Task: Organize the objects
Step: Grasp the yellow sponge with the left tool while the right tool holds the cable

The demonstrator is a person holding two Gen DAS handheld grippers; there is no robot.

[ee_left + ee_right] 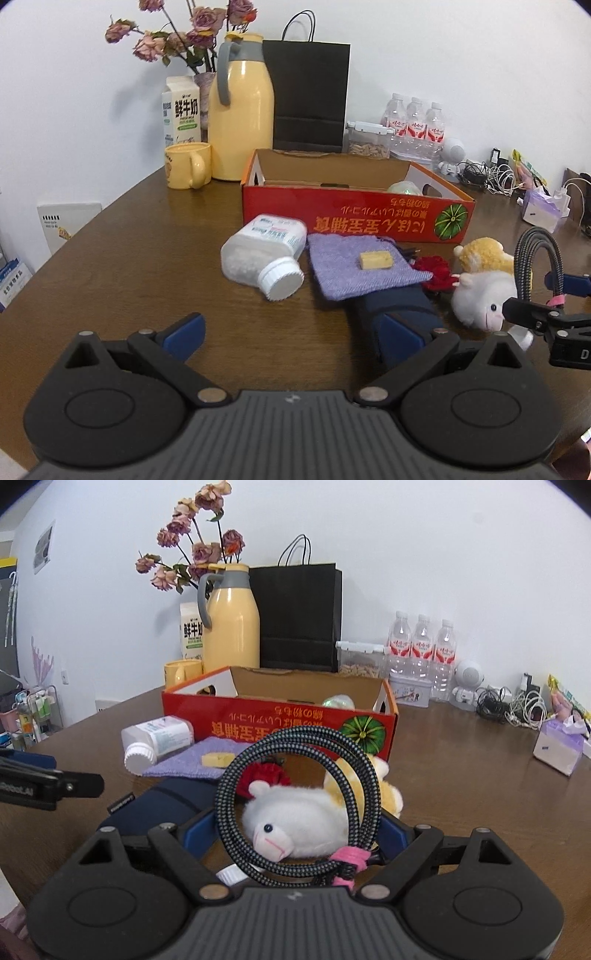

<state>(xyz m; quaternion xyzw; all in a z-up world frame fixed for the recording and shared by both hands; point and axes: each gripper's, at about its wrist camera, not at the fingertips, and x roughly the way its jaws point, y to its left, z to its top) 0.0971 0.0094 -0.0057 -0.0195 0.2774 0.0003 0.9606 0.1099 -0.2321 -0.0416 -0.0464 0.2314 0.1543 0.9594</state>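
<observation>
The coiled braided cable stands upright between the blue pads of the right gripper, which grips it across its width, lifted above the table. It is black-and-white speckled with a pink tie. The red cardboard box lies straight ahead, beyond the white plush toy. The left gripper is open and empty, further from the cable.

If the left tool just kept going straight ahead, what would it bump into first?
Probably the white pill bottle lying on its side. The left tool points down over bare table toward it, with the purple cloth just beside. Depth is hard to judge, so it might touch the table first.
</observation>
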